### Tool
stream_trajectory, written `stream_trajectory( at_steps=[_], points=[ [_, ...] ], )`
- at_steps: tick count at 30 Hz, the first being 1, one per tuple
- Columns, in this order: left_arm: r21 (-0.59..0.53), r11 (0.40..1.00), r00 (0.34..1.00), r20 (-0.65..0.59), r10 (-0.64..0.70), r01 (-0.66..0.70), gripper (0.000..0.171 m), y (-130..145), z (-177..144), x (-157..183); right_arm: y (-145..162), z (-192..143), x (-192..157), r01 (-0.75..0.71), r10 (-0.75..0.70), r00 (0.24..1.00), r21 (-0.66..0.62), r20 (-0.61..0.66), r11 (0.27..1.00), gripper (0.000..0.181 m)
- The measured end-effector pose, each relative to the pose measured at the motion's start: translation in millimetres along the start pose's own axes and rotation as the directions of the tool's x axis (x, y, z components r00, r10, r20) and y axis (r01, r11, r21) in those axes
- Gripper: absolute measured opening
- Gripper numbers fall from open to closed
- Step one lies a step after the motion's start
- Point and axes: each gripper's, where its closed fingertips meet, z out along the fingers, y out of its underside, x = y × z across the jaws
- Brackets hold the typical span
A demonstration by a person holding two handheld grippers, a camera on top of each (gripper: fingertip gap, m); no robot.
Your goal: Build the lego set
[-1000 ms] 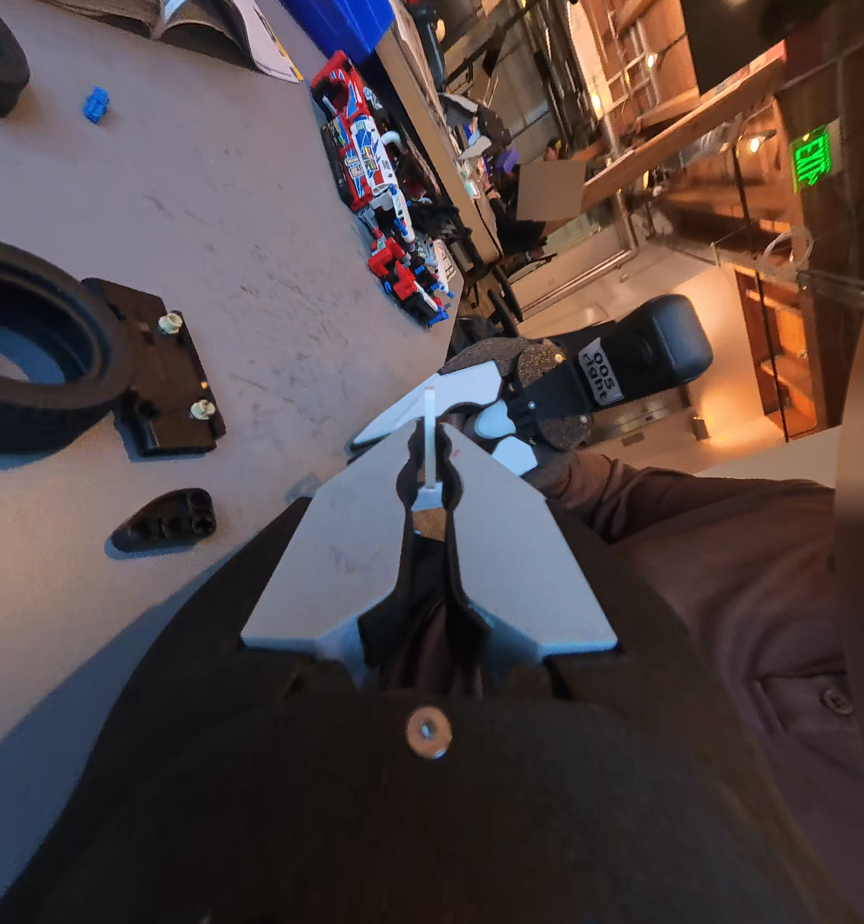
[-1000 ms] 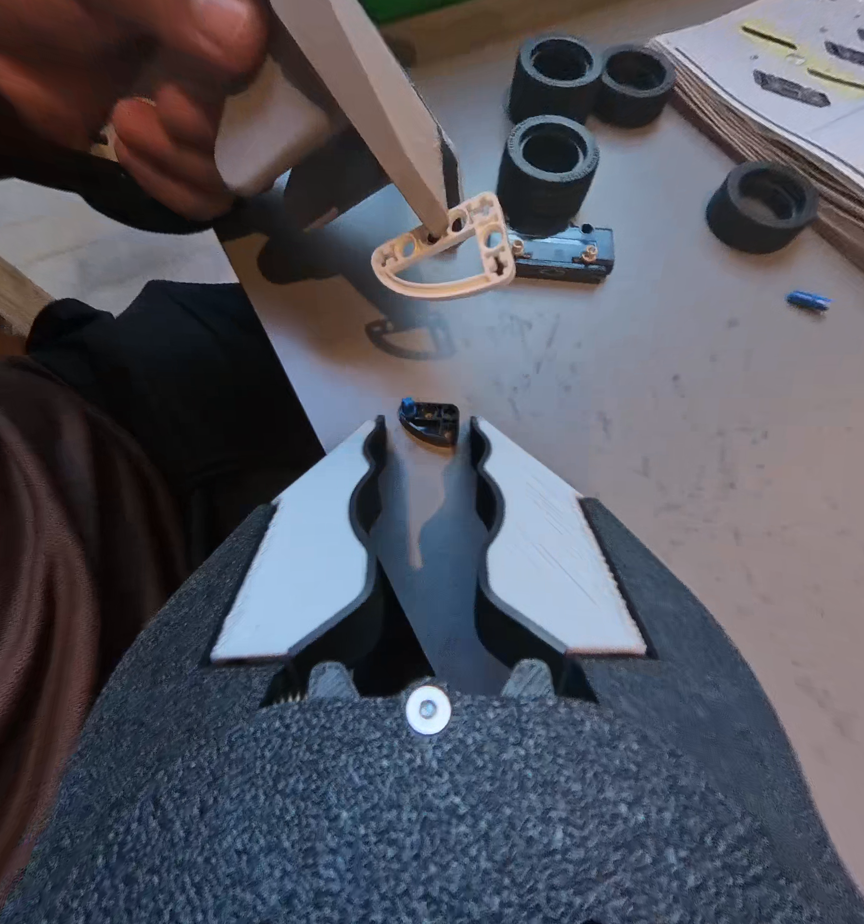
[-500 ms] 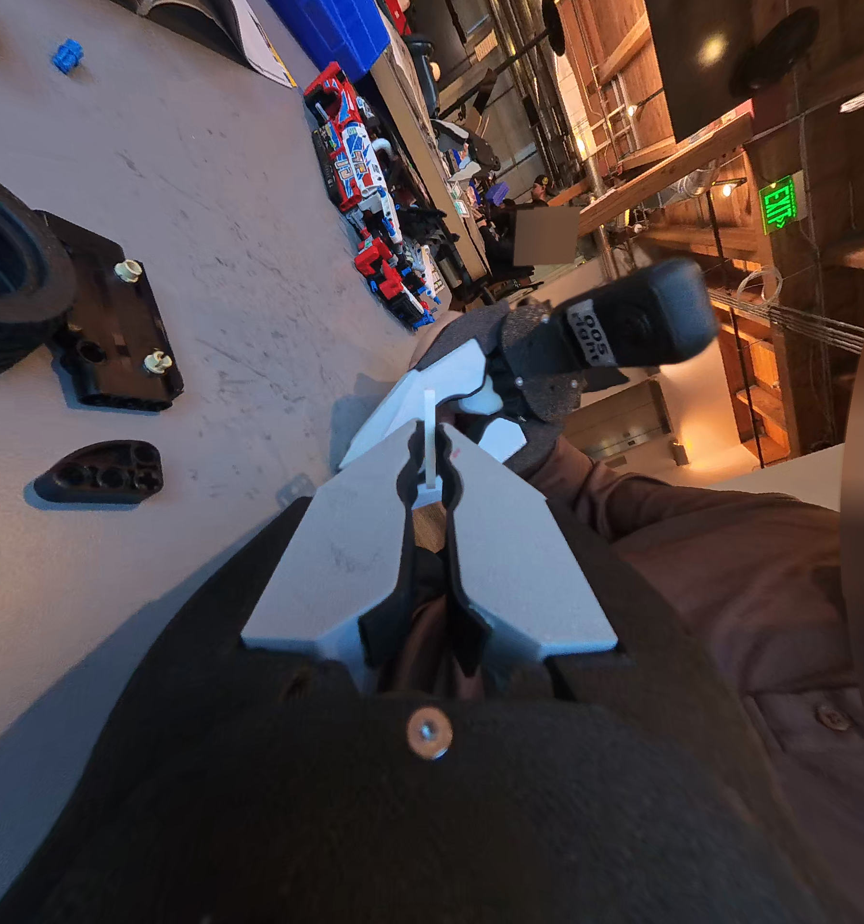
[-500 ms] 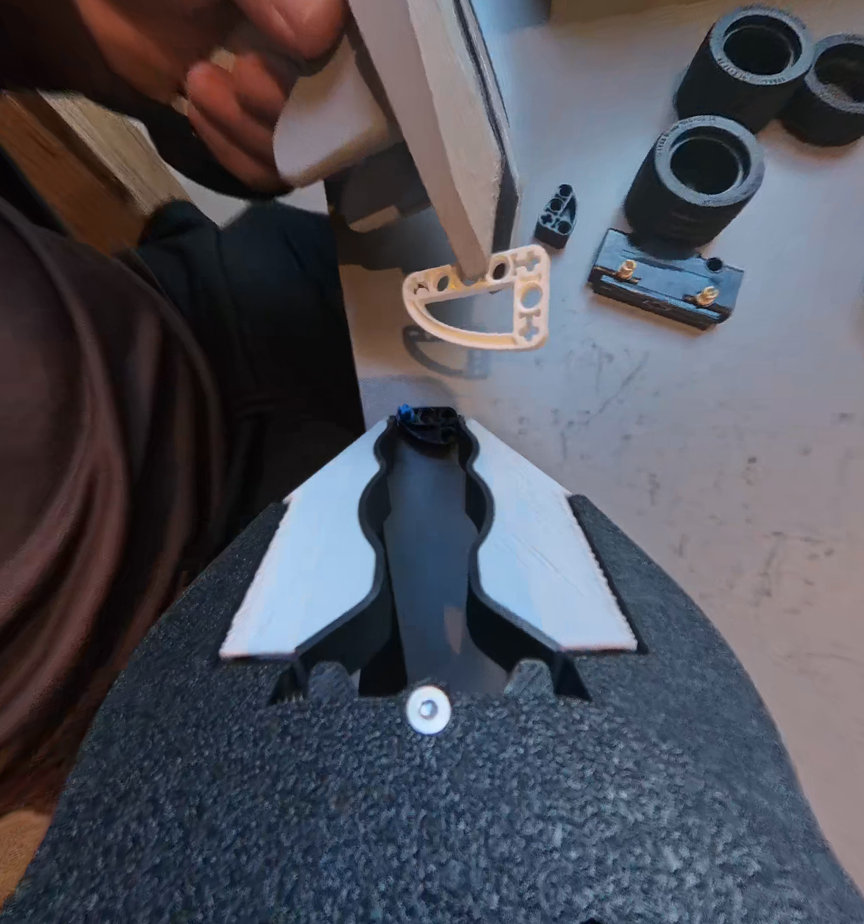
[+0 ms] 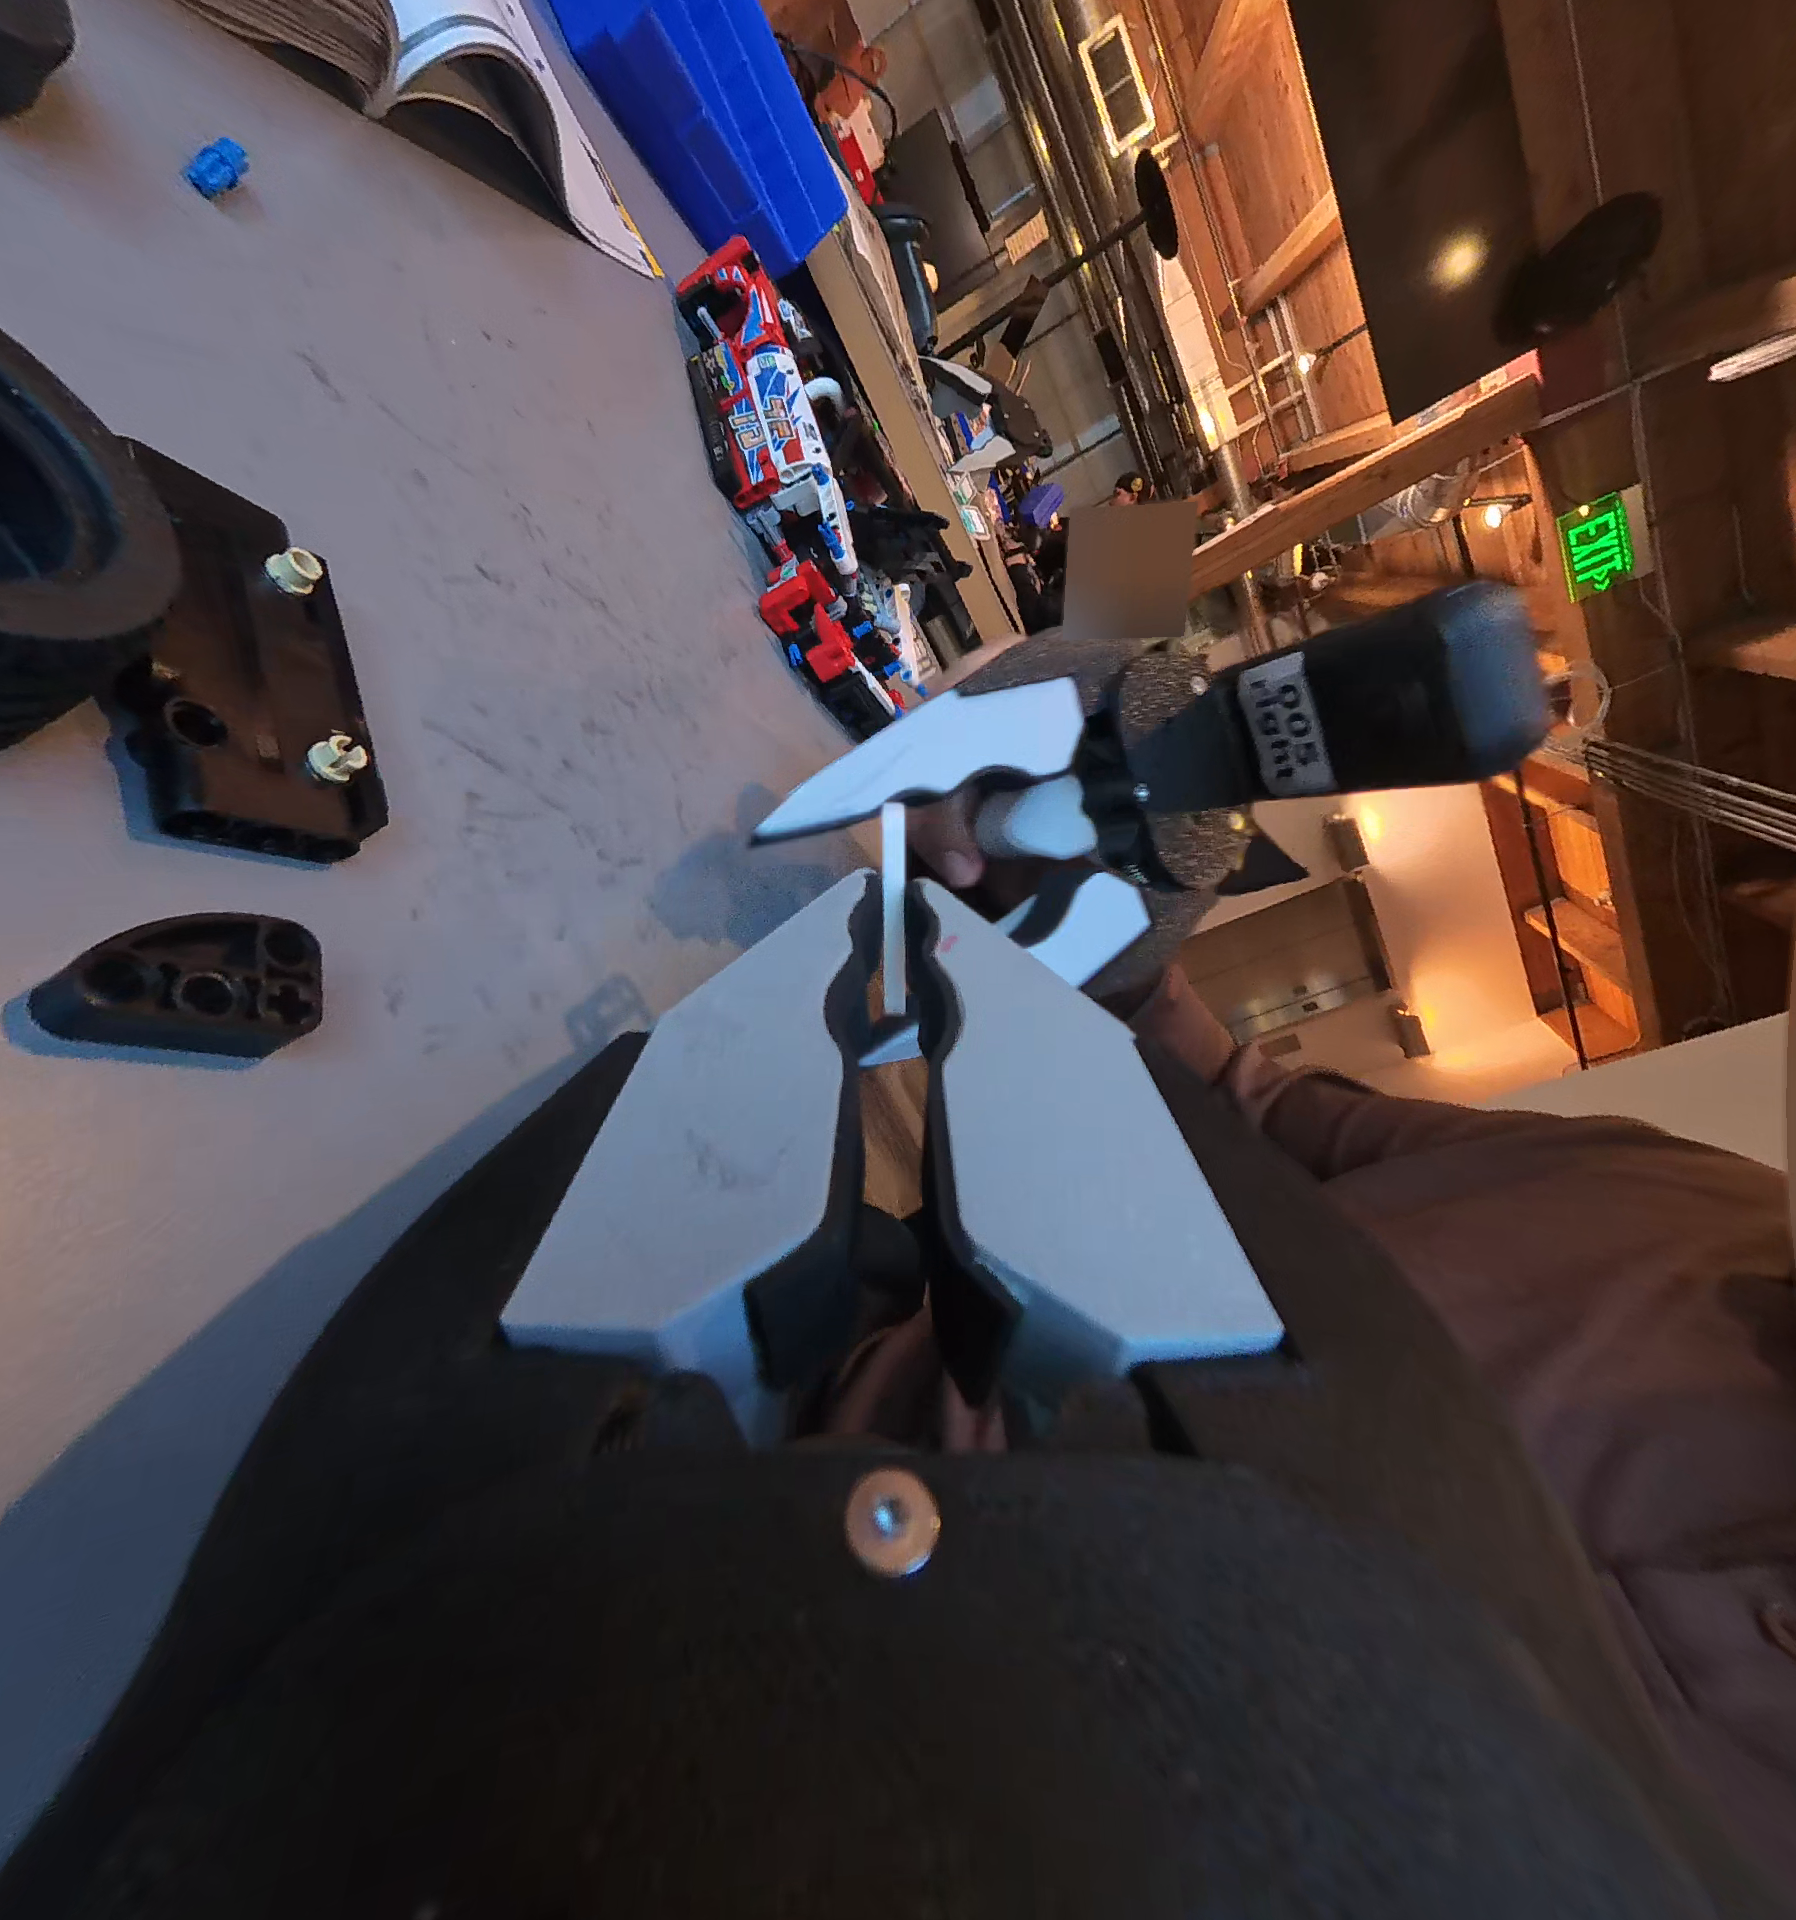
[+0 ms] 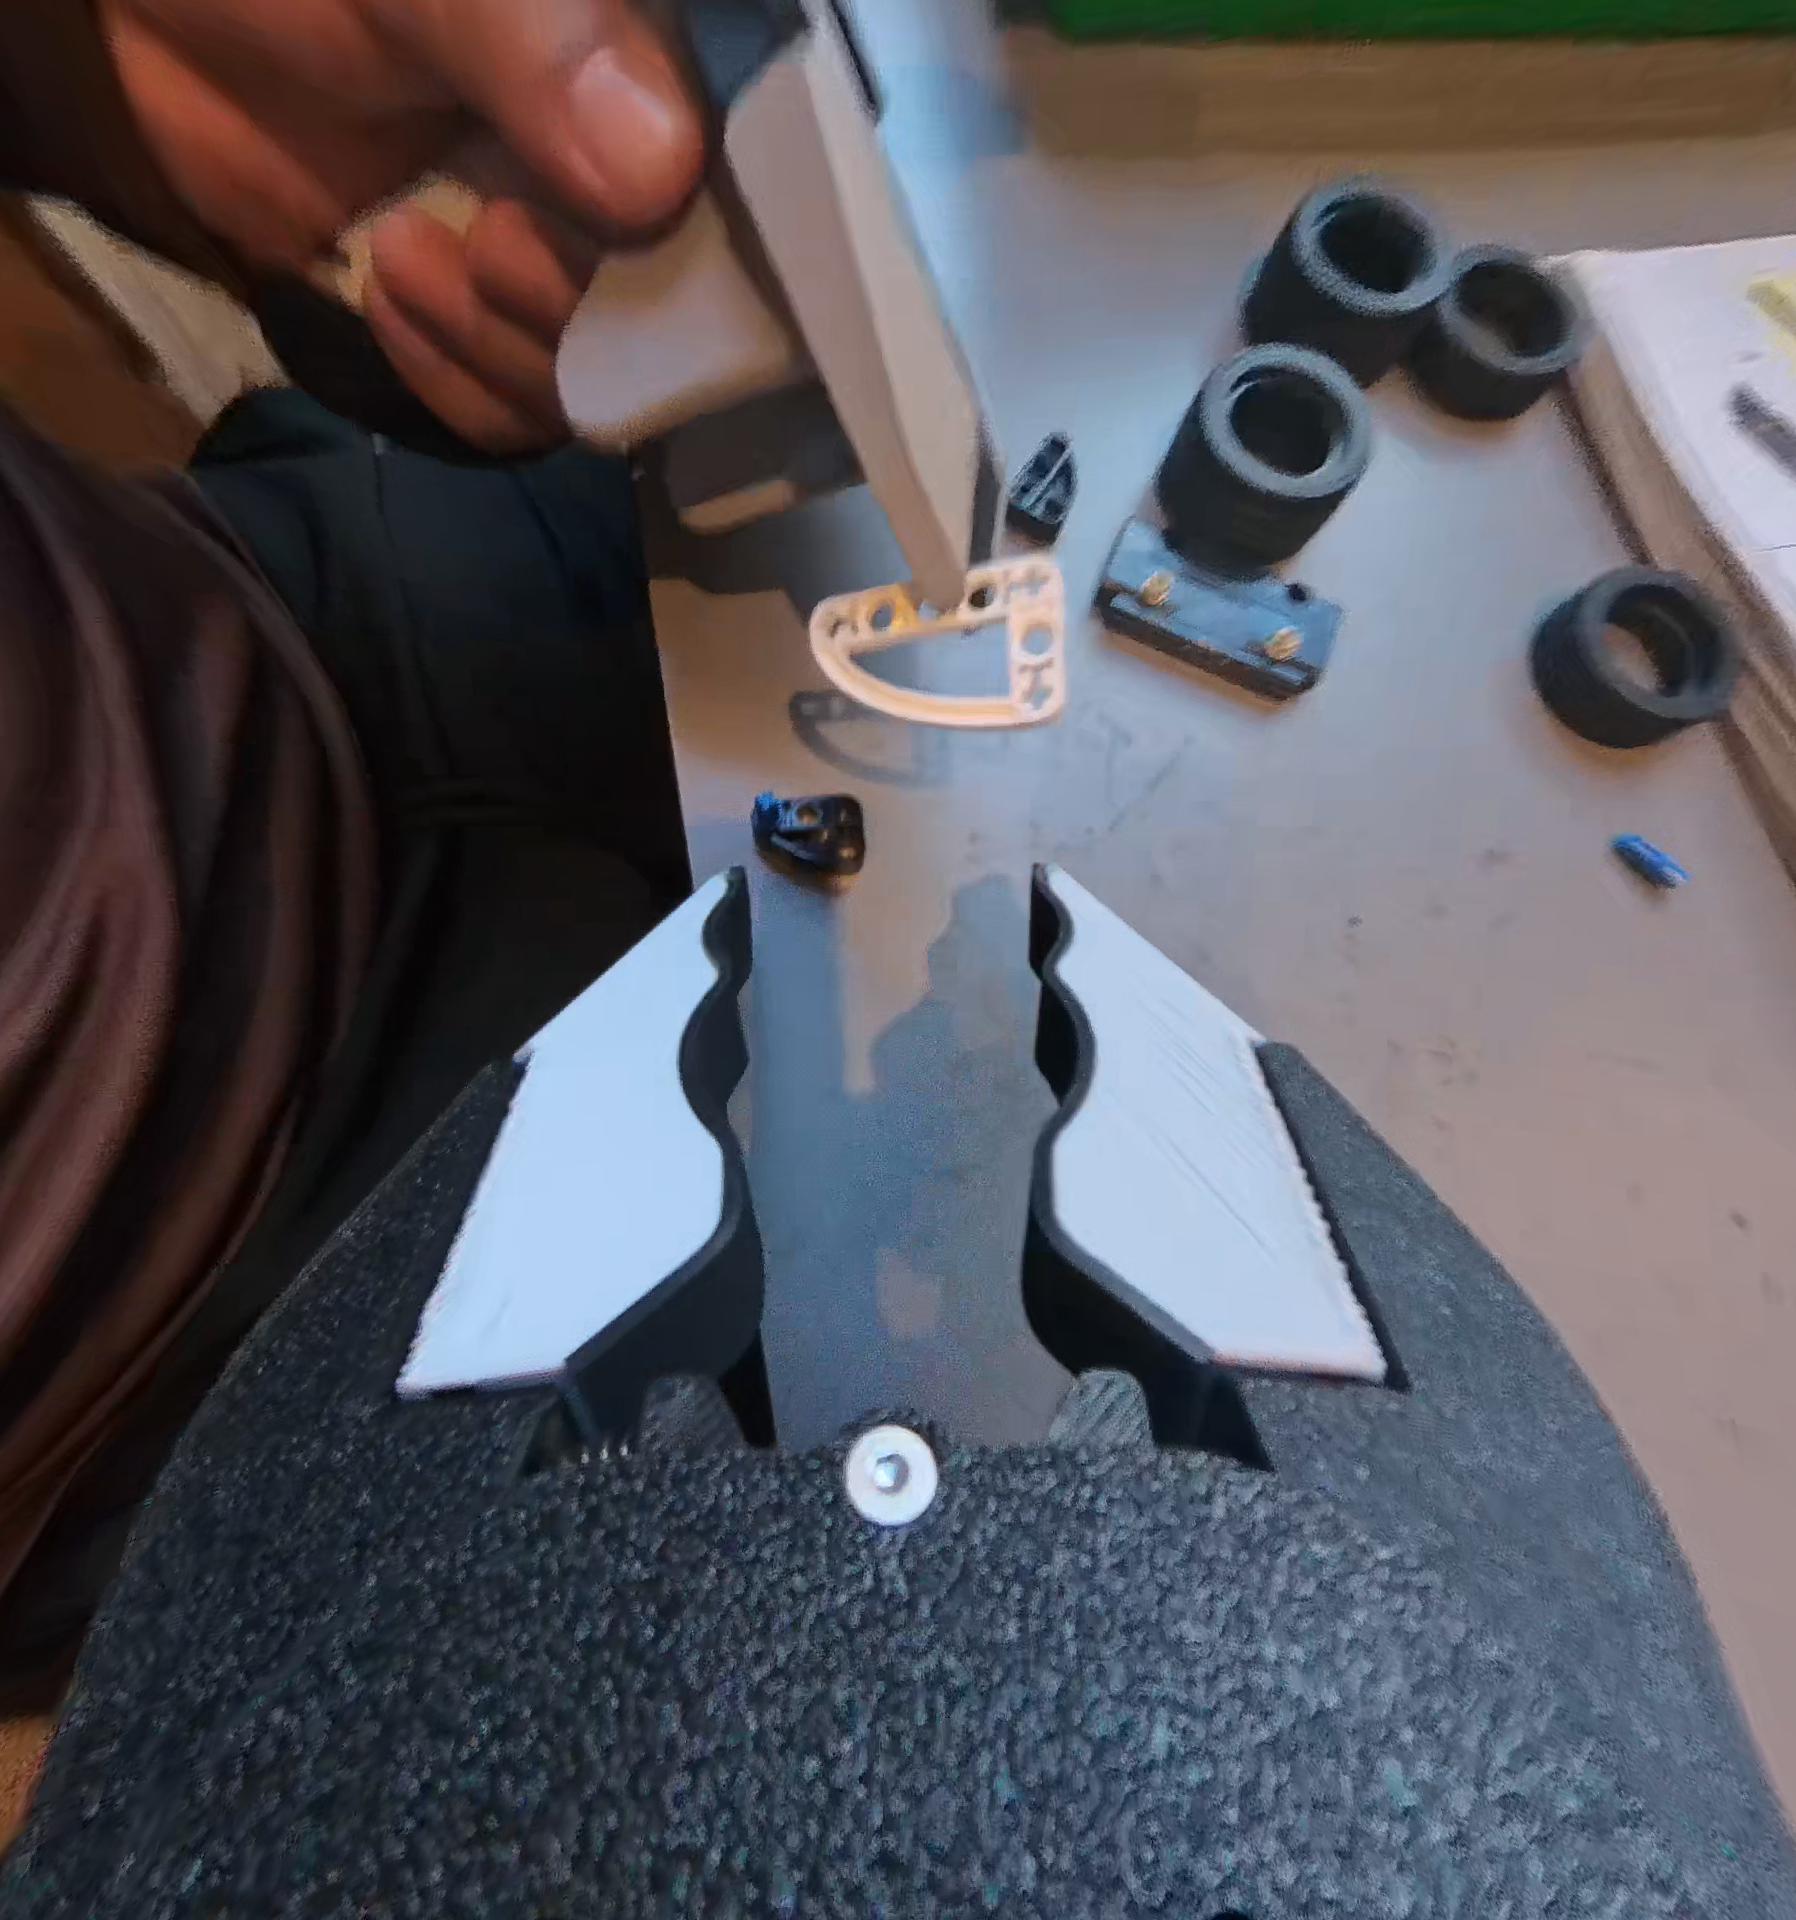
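Right wrist view showed the table with the manual at its far right edge and four tyres near it, all where they had been. None of these had been touched.

The right gripper made the main change. Half a second earlier its jaws had been nearly together around the black piece. Now they stood wide apart and empty. The piece, with a blue pin in one end, appeared to lie on the table just beyond the left fingertip, close to the near edge. I judged that grip to have failed or been given up, so the piece would need to be picked up again.

The left gripper had kept its hold. In the left wrist view its jaws were together on the white frame, seen edge-on as a thin strip. From the right it hung flat above the table, casting a shadow, with its holes facing up. It had drifted a little between frames but remained just beyond the black piece.

The black plate with two tan pins lay touching one tyre. A small black beam lay beside it, and a loose blue pin lay well apart near the manual.

Joining the black piece to the frame looked like the step in hand, and it was not yet done. The piece's place near the table edge made a careless regrasp risky.
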Motion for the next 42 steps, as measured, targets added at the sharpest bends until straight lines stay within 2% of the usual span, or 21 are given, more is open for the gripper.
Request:
stream_trajectory(
  at_steps=[4,8,10,12,23,26,29,31,33,35,39,42],
  points=[
    [0.028,0.999,1.0,-0.004,-0.027,0.027,0.001,-1,4,1,-32,-17,10,0.003,0.019,0.99,0.155,-0.138,0.988,0.061],
    [0.028,0.997,0.997,-0.026,-0.07,0.071,0.001,3,9,3,-37,-16,14,0.116,-0.081,0.965,0.127,-0.251,0.985,0.056],
    [0.029,0.996,0.996,-0.033,-0.089,0.09,0.001,5,10,4,-38,-13,7,0.162,-0.13,0.96,0.112,-0.25,0.98,0.047],
    [0.029,0.993,0.993,-0.044,-0.11,0.111,0.001,6,10,4,-38,-10,2,0.179,-0.15,0.96,0.103,-0.238,0.979,0.045],
    [0.005,0.991,0.99,-0.047,-0.132,0.133,0.001,16,11,2,-32,-7,-5,0.137,-0.116,0.969,0.082,-0.217,0.987,0.04],
    [-0.036,0.997,0.998,-0.026,-0.063,0.062,0.002,23,7,1,-29,-3,-12,0.095,-0.079,0.982,0.082,-0.172,0.992,0.04],
    [-0.099,0.984,0.984,0.084,0.157,-0.149,0.006,22,-4,-6,-23,2,-17,0.064,-0.056,0.988,0.053,-0.141,0.997,0.04],
    [-0.192,0.92,0.924,0.109,0.367,-0.343,0.008,17,-11,-3,-19,6,-17,0.049,-0.044,0.989,0.033,-0.139,0.998,0.04],
    [-0.294,0.805,0.828,0.071,0.556,-0.515,0.011,18,-13,3,-18,9,-18,0.047,-0.043,0.991,0.024,-0.128,0.999,0.04],
    [-0.37,0.685,0.729,0.028,0.683,-0.627,0.014,18,-13,-1,-15,10,-17,0.063,-0.061,0.989,0.007,-0.136,0.998,0.04],
    [-0.403,0.466,0.577,-0.216,0.788,-0.788,0.018,34,-14,2,-12,11,-15,0.066,-0.066,0.991,-0.008,-0.115,0.998,0.04],
    [-0.384,0.262,0.399,-0.337,0.853,-0.885,0.019,42,-20,2,-10,12,-13,0.064,-0.066,0.992,-0.017,-0.111,0.998,0.04]
  ],
)
